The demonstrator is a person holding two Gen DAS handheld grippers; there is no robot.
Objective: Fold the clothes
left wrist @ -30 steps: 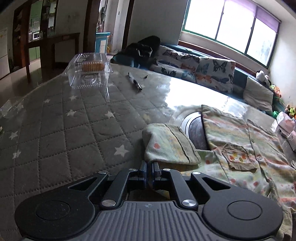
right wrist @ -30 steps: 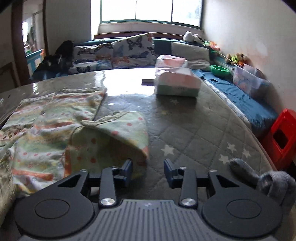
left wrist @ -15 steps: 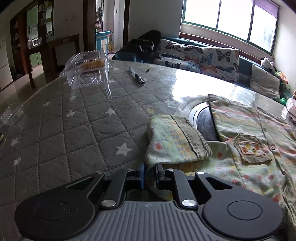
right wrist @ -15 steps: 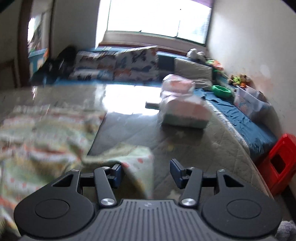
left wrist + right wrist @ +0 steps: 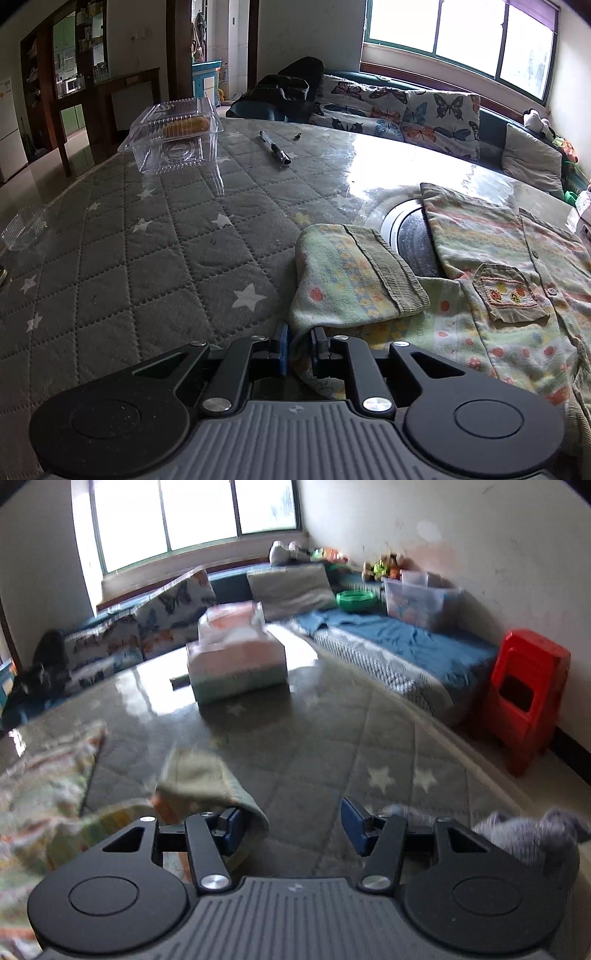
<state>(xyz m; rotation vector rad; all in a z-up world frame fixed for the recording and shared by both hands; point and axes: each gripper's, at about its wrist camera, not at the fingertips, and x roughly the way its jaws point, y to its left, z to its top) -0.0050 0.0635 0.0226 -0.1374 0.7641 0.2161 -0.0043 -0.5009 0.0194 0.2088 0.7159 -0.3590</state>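
Observation:
A pastel patterned child's shirt lies flat on the quilted grey table cover, pocket up. Its sleeve is folded over with the ribbed cuff on top. My left gripper sits at the sleeve's near edge, its fingers narrowly apart and pinching a fold of cloth that runs between them. In the blurred right wrist view, the other sleeve lies bunched against the left finger. My right gripper stands wide open, with only table cover between its fingers. The shirt body spreads to the left.
A clear plastic food box, a pen and a small plastic lid lie on the far side. A tissue box stands ahead of the right gripper. A grey cloth is beside it, and a red stool beyond the table's edge.
The right gripper opened wider and swung right, off the sleeve it was near. The left gripper's fingers parted slightly around a thicker fold and moved closer to the sleeve.

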